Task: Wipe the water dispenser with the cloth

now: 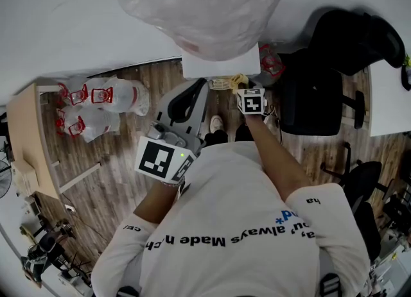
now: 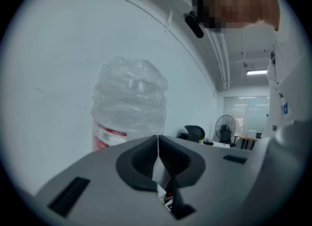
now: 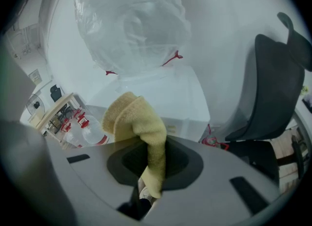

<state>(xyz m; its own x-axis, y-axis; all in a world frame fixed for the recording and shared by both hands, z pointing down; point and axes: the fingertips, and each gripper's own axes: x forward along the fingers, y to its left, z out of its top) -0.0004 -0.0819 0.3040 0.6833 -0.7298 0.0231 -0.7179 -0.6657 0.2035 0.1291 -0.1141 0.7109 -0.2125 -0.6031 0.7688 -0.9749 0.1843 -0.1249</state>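
The white water dispenser (image 1: 219,65) stands against the wall, with a large plastic-wrapped bottle (image 1: 199,0) on top. A yellow cloth (image 3: 139,122) is pinched in my right gripper (image 3: 153,164), which is shut on it. In the head view the cloth (image 1: 239,81) hangs just in front of the dispenser's front right edge. The right gripper view looks at the dispenser's top (image 3: 165,95) and the bottle (image 3: 131,25). My left gripper (image 1: 196,88) is held left of the right one, near the dispenser's front. It (image 2: 157,154) is shut with nothing in it and points up at the bottle (image 2: 129,105).
Several spare water bottles with red caps (image 1: 96,106) lie on the wooden floor at the left, next to a wooden shelf (image 1: 26,135). A black office chair (image 1: 314,90) stands close on the dispenser's right. A fan (image 2: 225,125) and desks are far off.
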